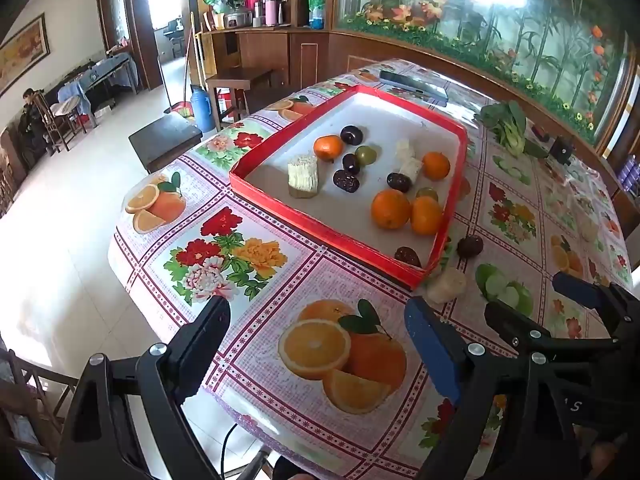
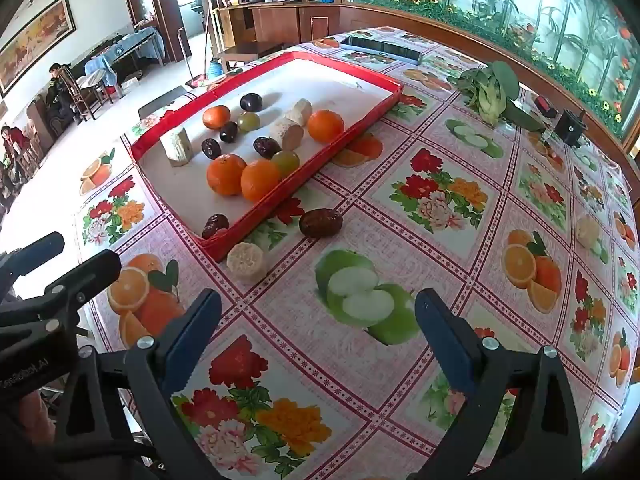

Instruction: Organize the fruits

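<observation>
A red-rimmed tray [image 1: 304, 218] [image 2: 360, 128] with a white floor lies on the flowered tablecloth. It holds several oranges [image 1: 390, 208] [image 2: 226, 174], dark dates, green grapes and pale cut stalk pieces. Outside its near corner lie a dark date [image 1: 470, 246] [image 2: 321, 223] and a pale stalk piece [image 1: 446, 285] [image 2: 247, 261]. My left gripper [image 1: 320, 328] [image 2: 68, 258] hovers open and empty over the table's near edge. To its right, my right gripper [image 2: 318, 320] [image 1: 536, 300] is open and empty too, short of the date and the stalk piece.
A leafy green vegetable [image 2: 490, 88] [image 1: 506, 124] lies beyond the tray, with a flat dark device [image 2: 384, 49] at the far edge. A small black box [image 2: 572, 130] and another pale piece [image 2: 587, 232] sit at the right. The table edge drops off at the left.
</observation>
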A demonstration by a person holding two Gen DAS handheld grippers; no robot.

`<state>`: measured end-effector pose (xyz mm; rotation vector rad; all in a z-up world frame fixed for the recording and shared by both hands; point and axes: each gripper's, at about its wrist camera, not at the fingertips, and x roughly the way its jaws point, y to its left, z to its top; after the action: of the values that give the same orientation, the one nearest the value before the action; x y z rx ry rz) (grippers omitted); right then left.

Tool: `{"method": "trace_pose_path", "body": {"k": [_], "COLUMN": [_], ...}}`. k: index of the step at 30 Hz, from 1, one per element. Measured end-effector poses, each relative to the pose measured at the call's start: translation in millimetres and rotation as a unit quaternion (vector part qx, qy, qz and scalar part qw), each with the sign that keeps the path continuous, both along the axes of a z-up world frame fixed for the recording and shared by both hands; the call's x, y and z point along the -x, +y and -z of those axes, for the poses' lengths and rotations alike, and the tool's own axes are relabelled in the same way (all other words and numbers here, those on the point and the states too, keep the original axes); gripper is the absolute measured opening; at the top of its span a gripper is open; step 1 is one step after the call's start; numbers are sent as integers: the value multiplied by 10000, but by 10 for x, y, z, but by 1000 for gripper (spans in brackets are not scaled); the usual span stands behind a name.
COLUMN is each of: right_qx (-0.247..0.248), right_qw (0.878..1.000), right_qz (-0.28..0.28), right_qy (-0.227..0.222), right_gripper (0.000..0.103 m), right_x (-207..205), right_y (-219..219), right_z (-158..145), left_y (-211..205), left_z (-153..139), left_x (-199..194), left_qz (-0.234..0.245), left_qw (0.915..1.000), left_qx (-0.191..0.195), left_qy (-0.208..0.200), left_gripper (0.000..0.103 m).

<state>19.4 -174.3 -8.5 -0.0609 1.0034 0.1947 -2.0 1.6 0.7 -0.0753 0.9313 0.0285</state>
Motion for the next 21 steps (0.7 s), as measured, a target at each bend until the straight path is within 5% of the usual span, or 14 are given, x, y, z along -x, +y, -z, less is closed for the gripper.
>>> {"method": "trace_pose_path", "body": {"k": [21], "right_qx": [-25], "right_qw": [9998], "right_qz": [185], "right_qy": [-33], "right_gripper": [98], "right_x": [11], "right_y": [-131], "right_z": [-22], "left_y": [-130], "left_z": [51], "left_x": [-62], "left_qz": [166], "left_qw": [9997], "left_qx": [-113], "left_qy": [108], "left_gripper": [89]}}
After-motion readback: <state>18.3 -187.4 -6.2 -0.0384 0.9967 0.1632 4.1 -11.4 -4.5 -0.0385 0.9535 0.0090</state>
